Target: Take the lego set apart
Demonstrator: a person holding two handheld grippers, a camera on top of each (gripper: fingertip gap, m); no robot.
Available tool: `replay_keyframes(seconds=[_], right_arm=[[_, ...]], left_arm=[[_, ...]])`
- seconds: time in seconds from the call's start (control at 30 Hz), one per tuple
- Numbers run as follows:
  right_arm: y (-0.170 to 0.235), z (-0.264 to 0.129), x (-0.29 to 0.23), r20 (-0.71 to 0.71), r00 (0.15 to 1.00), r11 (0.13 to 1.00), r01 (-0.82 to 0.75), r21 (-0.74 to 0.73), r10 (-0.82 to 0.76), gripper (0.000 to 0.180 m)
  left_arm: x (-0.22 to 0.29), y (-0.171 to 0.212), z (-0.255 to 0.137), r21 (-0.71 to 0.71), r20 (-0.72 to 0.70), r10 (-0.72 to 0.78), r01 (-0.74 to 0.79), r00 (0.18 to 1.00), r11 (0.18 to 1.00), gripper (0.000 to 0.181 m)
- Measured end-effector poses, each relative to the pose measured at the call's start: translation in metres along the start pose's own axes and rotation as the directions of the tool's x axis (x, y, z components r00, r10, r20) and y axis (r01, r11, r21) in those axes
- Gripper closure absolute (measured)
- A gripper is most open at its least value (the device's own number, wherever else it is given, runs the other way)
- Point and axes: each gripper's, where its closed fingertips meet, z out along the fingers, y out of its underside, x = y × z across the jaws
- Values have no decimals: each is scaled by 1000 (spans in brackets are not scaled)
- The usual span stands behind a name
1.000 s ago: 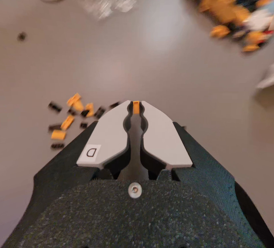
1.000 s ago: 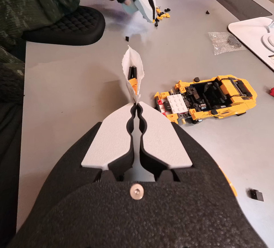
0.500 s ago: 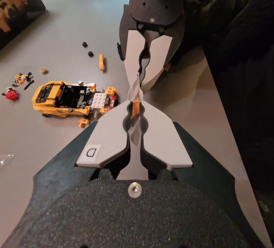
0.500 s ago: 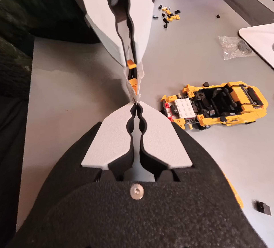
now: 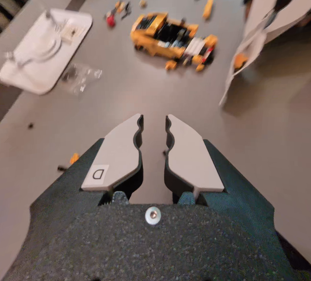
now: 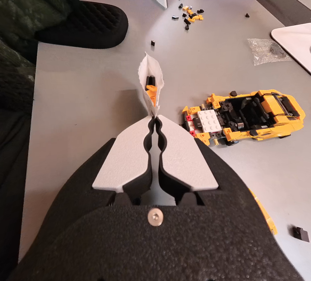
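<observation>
Above the bench [image 6: 84, 98], right gripper [image 6: 155, 117] pinches a paper bag [image 6: 150, 74] of bricks; left gripper [image 5: 154, 118] gapes empty. Risk: thin paper tears, bricks spill.

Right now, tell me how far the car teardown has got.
Done: loose pieces lie on the table and more sit inside the paper bag. In hand: the right gripper pinches that bag; the left gripper is open and empty. Left: the yellow car is mostly assembled.
</observation>
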Motion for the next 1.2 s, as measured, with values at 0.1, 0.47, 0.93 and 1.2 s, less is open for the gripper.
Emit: replay_keyframes(seconds=[0.1, 0.47, 0.93, 1.2], right_arm=[[0, 0, 0, 3, 1000, 1000, -7, 1, 7, 179], [0, 0, 0, 3, 1000, 1000, -8, 2, 8, 179], [-1, 2, -2, 10, 1000, 1000, 6, -2, -6, 179], [-2, 0, -3, 10, 1000, 1000, 6, 3, -6, 179]], left_arm=[[-4, 37, -4, -107, -30, -104, 101, 994, 989, 157], [15, 80, 23, -335, -115, -140, 95, 983, 938, 170], [102, -61, 29, 217, -318, 207, -141, 925, 966, 176], [108, -60, 45, 208, -299, 240, -183, 923, 961, 164]])
